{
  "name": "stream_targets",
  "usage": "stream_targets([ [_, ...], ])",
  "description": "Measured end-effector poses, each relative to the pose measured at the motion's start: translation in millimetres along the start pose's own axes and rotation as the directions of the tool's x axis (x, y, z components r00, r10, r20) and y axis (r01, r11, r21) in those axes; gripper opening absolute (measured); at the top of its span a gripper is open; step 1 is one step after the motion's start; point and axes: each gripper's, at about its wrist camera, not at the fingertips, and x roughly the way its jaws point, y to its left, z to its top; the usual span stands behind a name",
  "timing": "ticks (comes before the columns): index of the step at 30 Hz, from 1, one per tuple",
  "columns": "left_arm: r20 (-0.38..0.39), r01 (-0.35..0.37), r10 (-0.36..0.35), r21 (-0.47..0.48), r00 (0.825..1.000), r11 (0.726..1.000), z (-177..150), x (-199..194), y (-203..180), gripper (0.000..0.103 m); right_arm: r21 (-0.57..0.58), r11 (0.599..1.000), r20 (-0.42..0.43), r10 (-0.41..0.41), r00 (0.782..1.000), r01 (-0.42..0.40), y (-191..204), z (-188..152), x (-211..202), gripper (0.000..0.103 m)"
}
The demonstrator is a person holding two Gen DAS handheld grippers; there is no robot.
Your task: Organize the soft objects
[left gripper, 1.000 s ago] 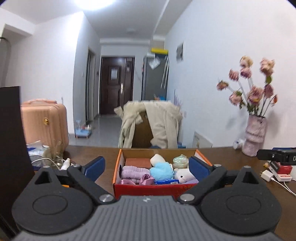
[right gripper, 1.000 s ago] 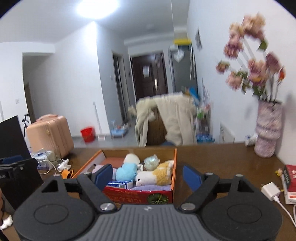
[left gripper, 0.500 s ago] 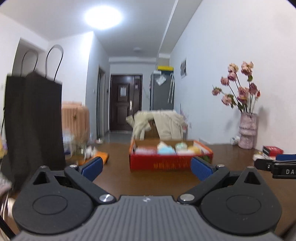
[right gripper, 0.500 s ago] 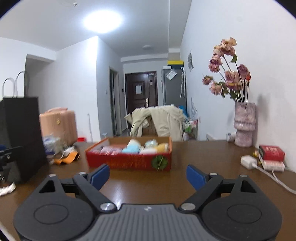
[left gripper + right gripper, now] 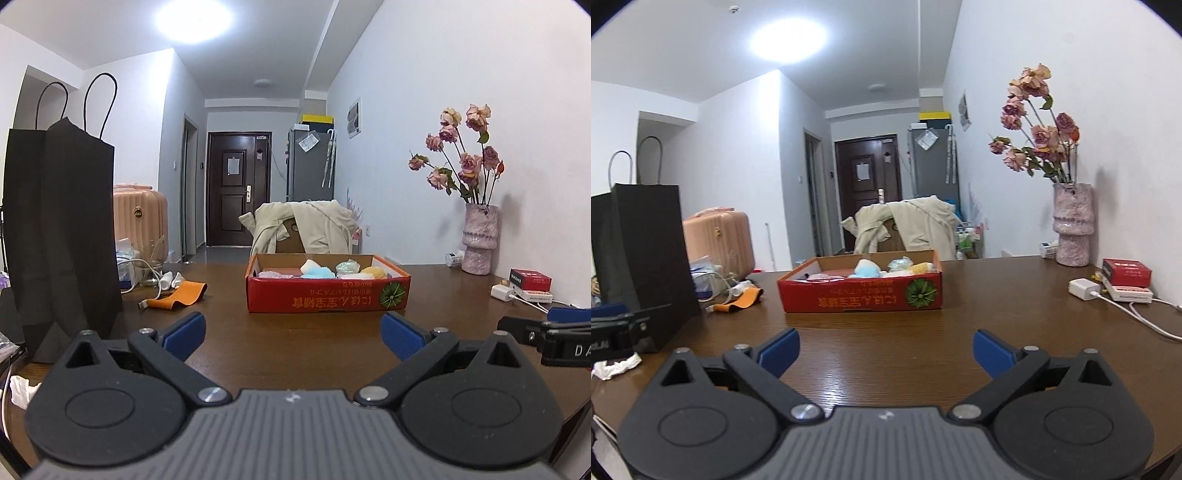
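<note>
While both tongs, left [image 5: 291, 328] and right [image 5: 885, 349], hang wide and empty, the soft toys [image 5: 317, 272] sit in the far red box [image 5: 325, 299] on the desk [image 5: 886, 343]; we judge them light and squashy, best pinched mid-body

A tall black paper bag with loop handles [image 5: 62, 221] stood at the left of the dark brown wooden desk [image 5: 295, 343], and just beside it lay an orange strap [image 5: 183, 293] among white cables [image 5: 149, 269]. At the right, against the white wall, a mottled pink ceramic vase [image 5: 478, 240] held dried pink roses [image 5: 461, 155], with a red box [image 5: 530, 279] and a white charger [image 5: 501, 292] near it. Beyond the desk, a beige coat [image 5: 306, 225] hung over a chair, a peach hard-shell suitcase [image 5: 140, 218] stood on the floor, and a dark brown door [image 5: 236, 192] closed the hallway.
</note>
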Motion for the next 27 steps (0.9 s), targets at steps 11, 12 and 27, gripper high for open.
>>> stream_targets([
  [11, 0.002, 0.018, -0.018, -0.003, 1.0, 1.0, 2.6, -2.7, -2.2, 0.103, -0.01, 1.0, 0.002, 0.021, 1.0, -0.021, -0.4, 0.6, 1.0, 0.103],
  [12, 0.001, 0.018, -0.018, -0.004, 1.0, 1.0, 3.3, -2.4, -1.9, 0.103, -0.012, 1.0, 0.0, 0.022, 1.0, -0.022, -0.2, 0.7, 1.4, 0.103],
  [27, 0.004, 0.023, -0.023, -0.002, 1.0, 1.0, 3.6, -2.6, -1.2, 0.103, -0.011, 1.0, 0.004, 0.02, 1.0, -0.02, -1.0, 1.4, 3.4, 0.103],
])
